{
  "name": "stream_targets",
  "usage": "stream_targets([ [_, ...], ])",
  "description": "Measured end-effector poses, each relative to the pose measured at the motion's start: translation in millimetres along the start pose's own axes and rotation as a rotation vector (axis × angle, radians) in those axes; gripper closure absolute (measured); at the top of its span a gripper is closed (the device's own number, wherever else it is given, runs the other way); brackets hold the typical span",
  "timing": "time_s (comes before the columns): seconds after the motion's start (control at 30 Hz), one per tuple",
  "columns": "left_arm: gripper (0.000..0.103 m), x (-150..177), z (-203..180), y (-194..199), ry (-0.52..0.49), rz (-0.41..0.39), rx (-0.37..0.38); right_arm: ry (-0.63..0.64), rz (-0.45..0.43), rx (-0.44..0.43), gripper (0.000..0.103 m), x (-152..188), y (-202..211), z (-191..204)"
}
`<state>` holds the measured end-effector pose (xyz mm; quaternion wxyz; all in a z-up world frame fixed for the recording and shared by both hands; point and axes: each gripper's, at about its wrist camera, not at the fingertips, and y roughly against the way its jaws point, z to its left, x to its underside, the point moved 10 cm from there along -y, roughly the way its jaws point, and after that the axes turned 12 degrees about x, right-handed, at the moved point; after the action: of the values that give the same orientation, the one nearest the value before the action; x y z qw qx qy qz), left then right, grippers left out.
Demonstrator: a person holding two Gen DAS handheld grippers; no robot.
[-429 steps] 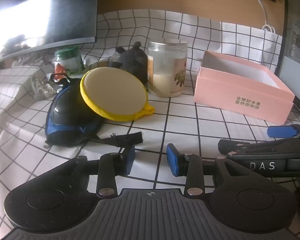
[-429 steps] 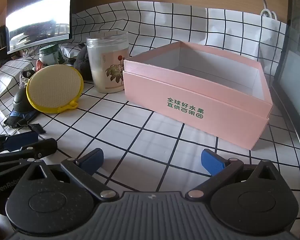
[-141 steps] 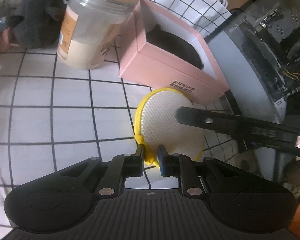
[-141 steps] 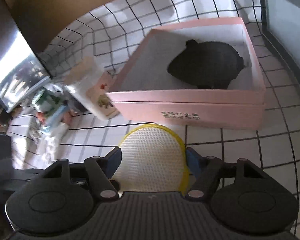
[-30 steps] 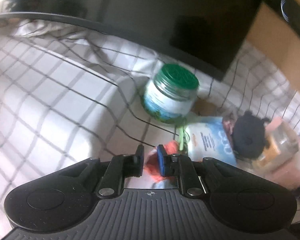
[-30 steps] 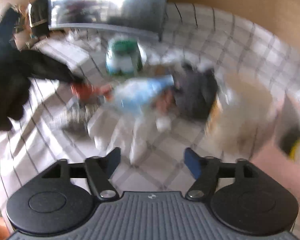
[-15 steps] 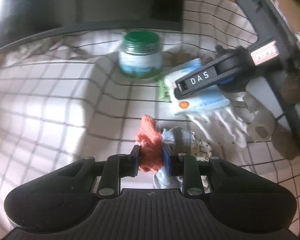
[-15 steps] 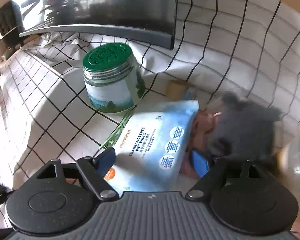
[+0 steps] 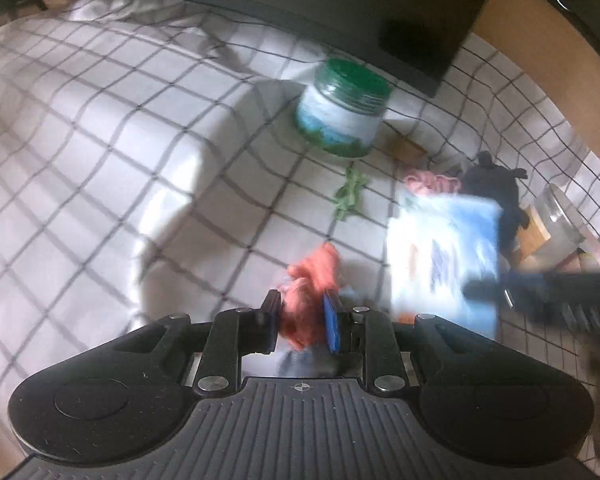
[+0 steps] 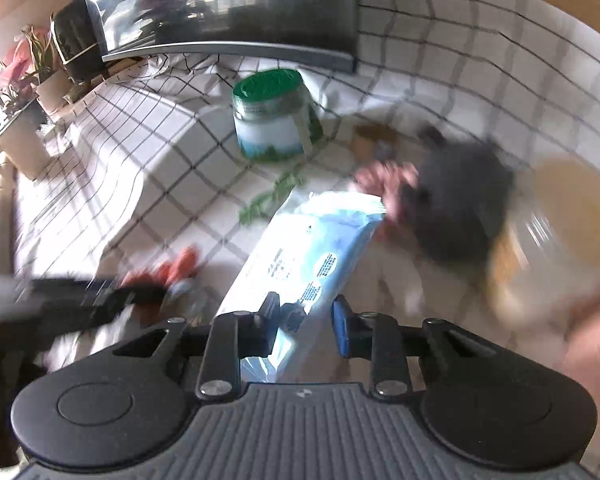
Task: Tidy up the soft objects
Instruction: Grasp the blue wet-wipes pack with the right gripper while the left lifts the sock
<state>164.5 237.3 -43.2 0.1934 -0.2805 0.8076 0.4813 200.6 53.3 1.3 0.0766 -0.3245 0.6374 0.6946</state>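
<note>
You are clamping the left gripper [image 9: 302,324] on the fuzzy orange-red cloth bundle [image 9: 309,280], apparently for carrying. The right gripper [image 10: 305,325] is pinching the light-blue wet-wipes pack [image 10: 300,256] by its end, fingers closed on it, above the checked table [image 9: 100,160].

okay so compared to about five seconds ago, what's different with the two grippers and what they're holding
The left gripper let go of the yellow pad and is now shut on an orange fabric piece. The right gripper, which was open around the pad, has closed on the blue wet wipes pack, now lifted. Both moved from the pink box to the clutter. The green-lidded jar and dark plush toy stay put.

left hand-held gripper [image 9: 302,320] jaws clamped, right hand-held gripper [image 10: 305,324] jaws narrowed, gripping
</note>
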Motion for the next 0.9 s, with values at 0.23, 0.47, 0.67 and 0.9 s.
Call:
stream_targets([
  [0.23,0.078,-2,-46,-24,-0.225,0.045,0.011,-0.073,-0.006,0.031,0.079,61,50,-54],
  [0.47,0.078,-25,-38,21,-0.194,-0.117,-0.099,-0.116,-0.089,0.166,0.061,98,70,-101],
  [0.67,0.078,-2,-66,15,-0.212,-0.026,-0.008,-0.066,-0.174,0.217,0.034,107,83,-105],
  [0.9,0.078,37,-78,-23,-0.362,0.058,-0.110,-0.063,-0.120,0.284,0.023,125,58,-105],
])
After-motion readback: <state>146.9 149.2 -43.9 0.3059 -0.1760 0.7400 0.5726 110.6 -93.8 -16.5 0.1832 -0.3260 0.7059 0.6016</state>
